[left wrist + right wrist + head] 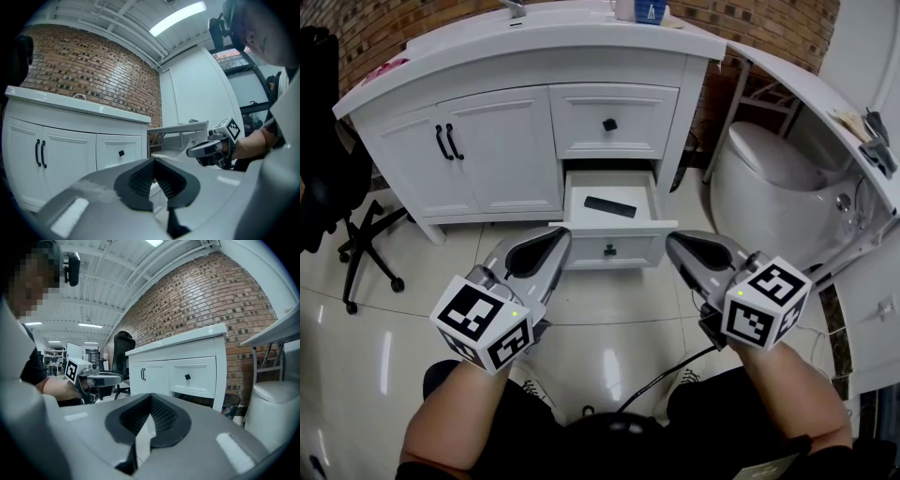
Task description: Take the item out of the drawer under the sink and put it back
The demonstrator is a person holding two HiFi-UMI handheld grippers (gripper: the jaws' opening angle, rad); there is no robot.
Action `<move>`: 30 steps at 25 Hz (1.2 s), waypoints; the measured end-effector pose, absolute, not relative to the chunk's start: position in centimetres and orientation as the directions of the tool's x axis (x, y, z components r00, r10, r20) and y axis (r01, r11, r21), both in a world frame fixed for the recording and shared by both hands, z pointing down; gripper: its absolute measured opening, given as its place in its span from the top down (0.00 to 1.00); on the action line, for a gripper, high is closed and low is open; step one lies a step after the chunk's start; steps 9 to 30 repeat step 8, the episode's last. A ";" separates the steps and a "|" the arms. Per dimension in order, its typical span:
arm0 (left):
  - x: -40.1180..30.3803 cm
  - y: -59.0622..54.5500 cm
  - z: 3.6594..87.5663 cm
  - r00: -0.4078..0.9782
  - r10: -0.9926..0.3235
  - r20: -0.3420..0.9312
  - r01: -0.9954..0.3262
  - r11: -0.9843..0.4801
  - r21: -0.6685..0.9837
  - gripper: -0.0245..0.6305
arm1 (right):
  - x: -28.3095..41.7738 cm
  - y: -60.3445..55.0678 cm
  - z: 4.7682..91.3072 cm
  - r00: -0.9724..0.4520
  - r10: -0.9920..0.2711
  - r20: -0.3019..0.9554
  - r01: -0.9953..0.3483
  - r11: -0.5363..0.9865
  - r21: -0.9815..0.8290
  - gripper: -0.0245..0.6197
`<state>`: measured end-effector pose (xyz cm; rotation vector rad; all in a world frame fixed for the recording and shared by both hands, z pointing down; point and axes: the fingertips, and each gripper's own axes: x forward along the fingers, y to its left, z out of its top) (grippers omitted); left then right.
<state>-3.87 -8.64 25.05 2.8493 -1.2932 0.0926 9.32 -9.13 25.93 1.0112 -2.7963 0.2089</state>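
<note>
Before the white vanity [502, 155], the lower drawer [619, 228] stands pulled out, baring the black item [610, 206] on its floor for our reach; our left gripper [557, 241] and right gripper [676, 243] hover outside it, jaws closed, holding nothing.

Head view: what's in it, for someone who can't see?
A white drawer is pulled open in a white sink cabinet, a flat black rectangular item lying inside. The grey left hand-held gripper and right hand-held gripper, both shut and empty, hover before it.
</note>
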 end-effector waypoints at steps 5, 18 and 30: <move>-3.8 -8.6 25.0 0.661 -0.749 0.056 -0.749 -0.662 -0.018 0.95 | 9.5 -9.1 26.0 -0.757 -0.623 0.197 -0.646 0.758 -0.087 0.95; -3.8 -8.6 25.1 0.657 -0.752 0.056 -0.753 -0.658 -0.012 0.95 | 9.6 -9.0 25.9 -0.756 -0.625 0.195 -0.647 0.758 -0.083 0.95; -3.8 -8.6 25.1 0.657 -0.752 0.056 -0.753 -0.658 -0.012 0.95 | 9.6 -9.0 25.9 -0.756 -0.625 0.195 -0.647 0.758 -0.083 0.95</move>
